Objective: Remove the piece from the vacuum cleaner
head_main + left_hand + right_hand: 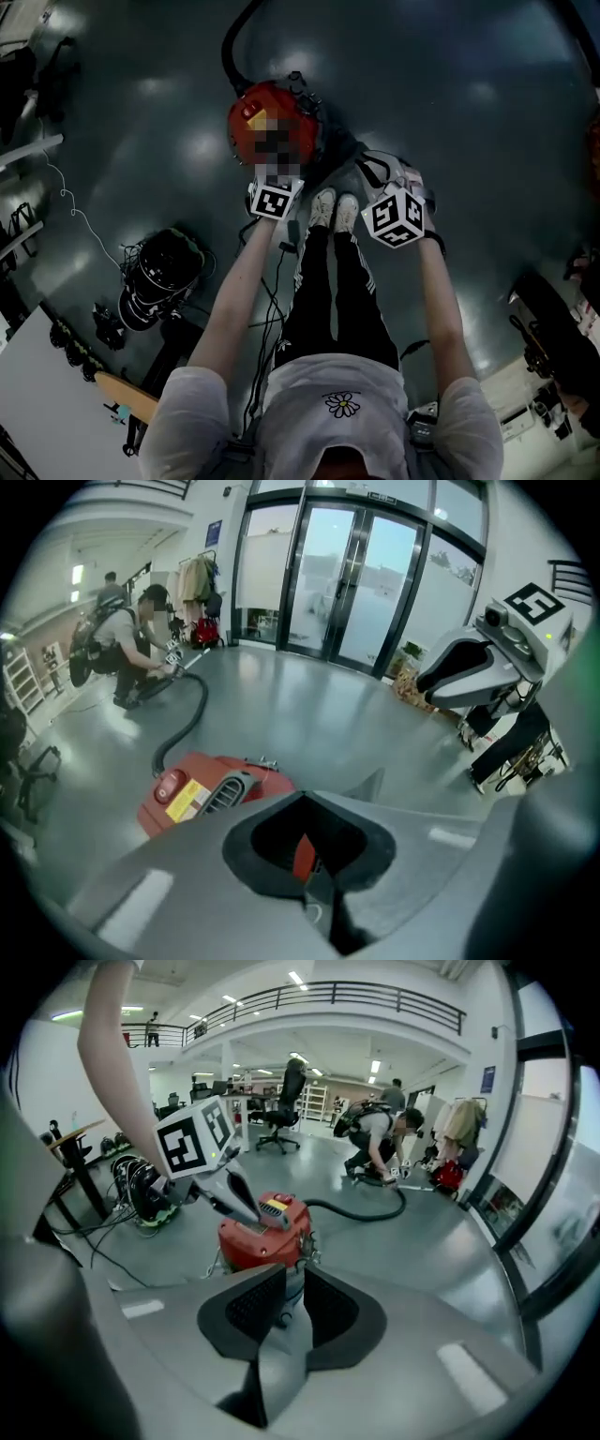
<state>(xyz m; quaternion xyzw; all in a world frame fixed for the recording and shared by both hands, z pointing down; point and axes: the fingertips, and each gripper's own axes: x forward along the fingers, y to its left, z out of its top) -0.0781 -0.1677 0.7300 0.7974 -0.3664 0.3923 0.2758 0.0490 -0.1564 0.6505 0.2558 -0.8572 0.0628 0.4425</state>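
While the red vacuum cleaner (258, 1241) is sitting on the glossy grey floor (422, 1232) before glass doors (356, 583), the left gripper (305, 841) is pointing at its top, jaws slightly parted; the right gripper (289, 1302) is hanging beside it, jaws apart, empty.

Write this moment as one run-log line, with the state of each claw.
left claw: at red vacuum cleaner top, red sliver between pads, grip unclear | right claw: open, empty, facing its base
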